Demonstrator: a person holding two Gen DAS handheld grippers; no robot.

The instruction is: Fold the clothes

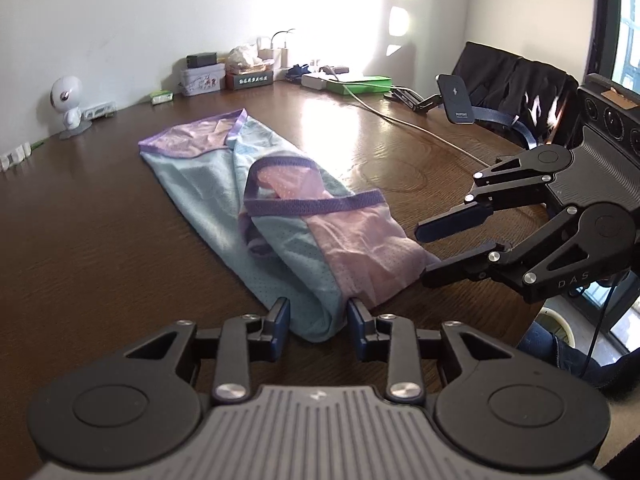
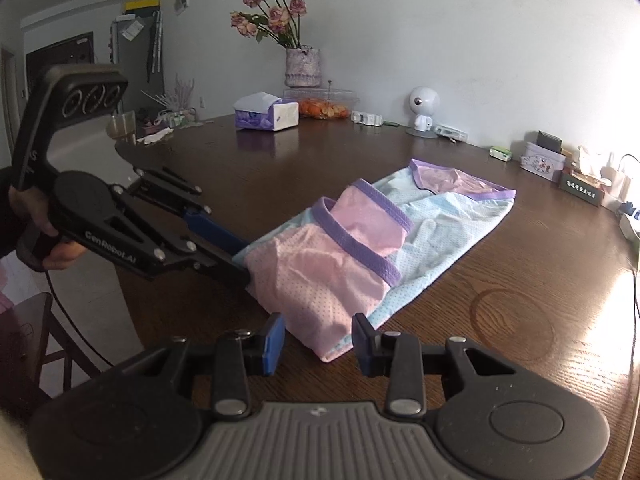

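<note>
Nearest my left cam: left gripper [image 1: 318, 322], jaws apart w/ the blue folded corner of the garment [image 1: 280, 208] lying in the gap. Pads don't press the cloth, there's daylight on both sides. Same story on my right cam: right gripper [image 2: 318, 338] stands apart, the pink corner of the garment [image 2: 360, 248] sits between the fingers, not pinched as far as I can see.

Garment is a mesh top, light blue and pink w/ purple trim, folded into a long strip flat on the wooden table [image 1: 100, 248]. From my left cam it runs from 6 o'clock up toward 11 o'clock; the purple-edged end is the far one. From my right cam it runs from 6 toward 2 o'clock.

In my left cam the right gripper shows at 3 o'clock, its fingers [image 1: 452, 222] one above the other at the pink edge of the cloth. In my right cam the left gripper comes in from 9 o'clock, a hand [image 2: 44, 232] on its grip, finger tips at the fabric's near edge.

Bkgd: small white robot figure [image 2: 423, 110] by the wall at 1 o'clock on the right cam, tissue box [image 2: 267, 116] at 12, vase of flowers [image 2: 303, 66] behind it. Charger cable [image 1: 400, 120] crosses the table at 2 o'clock on the left cam.
</note>
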